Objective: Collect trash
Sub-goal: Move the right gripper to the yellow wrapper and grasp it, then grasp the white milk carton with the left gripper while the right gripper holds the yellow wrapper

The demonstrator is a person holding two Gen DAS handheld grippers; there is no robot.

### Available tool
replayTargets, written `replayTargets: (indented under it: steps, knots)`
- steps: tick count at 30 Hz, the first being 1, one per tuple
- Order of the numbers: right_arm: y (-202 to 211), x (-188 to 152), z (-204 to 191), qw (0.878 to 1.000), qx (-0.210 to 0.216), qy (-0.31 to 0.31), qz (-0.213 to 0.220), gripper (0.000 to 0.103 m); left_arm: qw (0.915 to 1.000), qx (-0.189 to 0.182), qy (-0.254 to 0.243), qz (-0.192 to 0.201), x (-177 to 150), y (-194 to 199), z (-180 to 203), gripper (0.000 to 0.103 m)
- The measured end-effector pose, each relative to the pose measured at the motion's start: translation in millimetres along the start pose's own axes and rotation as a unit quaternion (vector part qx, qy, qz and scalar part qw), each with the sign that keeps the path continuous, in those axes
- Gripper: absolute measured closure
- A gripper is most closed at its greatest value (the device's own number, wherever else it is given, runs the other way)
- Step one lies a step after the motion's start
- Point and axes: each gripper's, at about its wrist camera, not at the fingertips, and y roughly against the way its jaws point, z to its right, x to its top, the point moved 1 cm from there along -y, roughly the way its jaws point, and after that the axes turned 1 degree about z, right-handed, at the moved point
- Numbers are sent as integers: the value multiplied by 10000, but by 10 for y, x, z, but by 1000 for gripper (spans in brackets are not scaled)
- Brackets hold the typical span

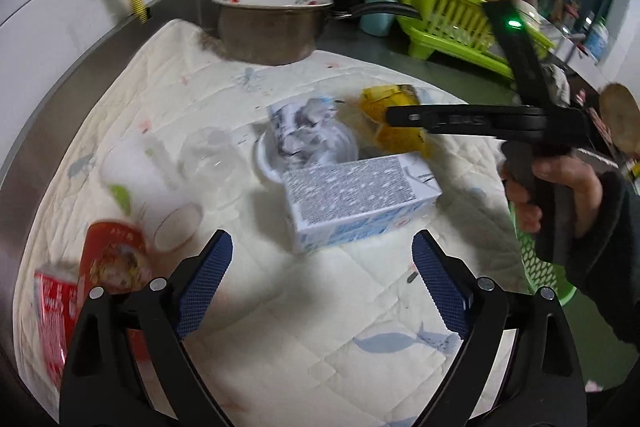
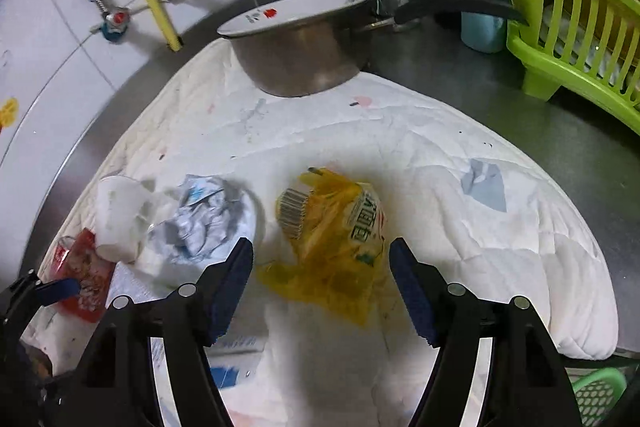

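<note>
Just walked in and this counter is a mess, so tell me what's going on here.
A person is clearing trash off a quilted white mat by the sink, a handheld gripper in each hand. The right gripper is open, its fingers either side of a crumpled yellow wrapper, nothing gripped. The left gripper is open too, pointed at a milk carton lying on its side. Crumpled paper in a white bowl, a paper cup and red packets lie uncollected.

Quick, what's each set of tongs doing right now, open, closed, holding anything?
Left tongs: open, empty, facing the milk carton.
Right tongs: open, empty, just short of the yellow wrapper.
</note>
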Motion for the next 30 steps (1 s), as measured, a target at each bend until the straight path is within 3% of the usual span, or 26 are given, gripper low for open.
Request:
replayTargets:
  steps: [8, 14, 25, 30]
  knots:
    - [-47, -32, 87, 10000, 25, 58, -75, 54, 9971, 1, -732, -197, 138, -304, 128, 9]
    - [91, -101, 111, 9998, 28, 171, 6, 65, 9958, -205, -850, -273, 209, -461, 79, 9]
    - [481, -303, 250, 9995, 152, 15, 275, 66, 9917, -615, -1043, -434, 175, -581, 186, 9]
    - [577, -391, 296, 9992, 188, -65, 349, 66, 9902, -584, -1181, -462, 94, -507, 249, 11]
